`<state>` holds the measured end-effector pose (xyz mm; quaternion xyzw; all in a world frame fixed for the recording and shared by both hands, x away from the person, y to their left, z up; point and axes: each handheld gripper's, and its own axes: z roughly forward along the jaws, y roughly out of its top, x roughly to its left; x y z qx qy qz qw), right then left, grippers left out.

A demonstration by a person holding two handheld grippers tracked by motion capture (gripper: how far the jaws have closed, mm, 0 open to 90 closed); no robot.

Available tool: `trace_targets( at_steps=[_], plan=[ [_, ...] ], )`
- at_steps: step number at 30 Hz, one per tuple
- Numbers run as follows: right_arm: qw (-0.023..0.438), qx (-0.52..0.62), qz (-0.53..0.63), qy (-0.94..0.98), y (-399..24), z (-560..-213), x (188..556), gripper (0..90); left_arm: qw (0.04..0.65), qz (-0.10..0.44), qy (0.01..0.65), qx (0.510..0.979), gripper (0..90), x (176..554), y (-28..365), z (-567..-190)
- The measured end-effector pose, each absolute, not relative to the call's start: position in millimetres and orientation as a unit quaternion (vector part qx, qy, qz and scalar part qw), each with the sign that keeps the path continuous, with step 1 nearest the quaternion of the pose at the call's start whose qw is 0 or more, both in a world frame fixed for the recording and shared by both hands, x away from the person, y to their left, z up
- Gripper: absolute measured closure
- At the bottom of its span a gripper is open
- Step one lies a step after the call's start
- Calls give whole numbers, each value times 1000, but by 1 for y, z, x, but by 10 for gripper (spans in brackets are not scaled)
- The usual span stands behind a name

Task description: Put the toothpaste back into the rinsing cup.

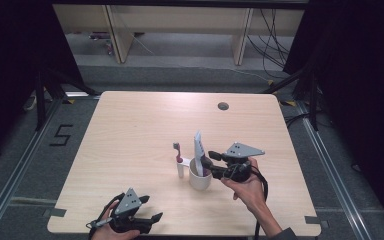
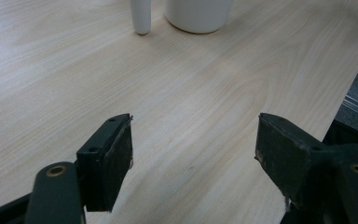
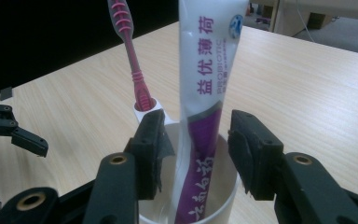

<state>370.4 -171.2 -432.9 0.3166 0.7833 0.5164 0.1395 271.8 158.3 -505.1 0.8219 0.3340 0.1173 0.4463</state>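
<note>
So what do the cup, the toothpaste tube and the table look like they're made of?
Cup: white, smooth, faintly glossy, probably ceramic or plastic. Toothpaste tube: soft printed plastic, creased, with a flat crimped end. Table: pale wood-grain top, likely matte laminate.

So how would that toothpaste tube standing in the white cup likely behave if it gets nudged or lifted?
The toothpaste tube looks soft and flattened, so it would probably flex rather than stay rigid. It stands tall, well above the white cup, leaning on the rim, so a nudge would likely swing it round. Its glossy skin may slip between the right gripper's parted jaws.
</note>
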Motion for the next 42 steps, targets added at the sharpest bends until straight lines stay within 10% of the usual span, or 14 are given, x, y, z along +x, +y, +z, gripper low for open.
trace_targets(
  at_steps=[42],
  plan=[
    [159, 403, 469, 769, -239, -438, 347, 163, 457, 128, 354, 806, 202, 273, 164, -501]
  ],
)
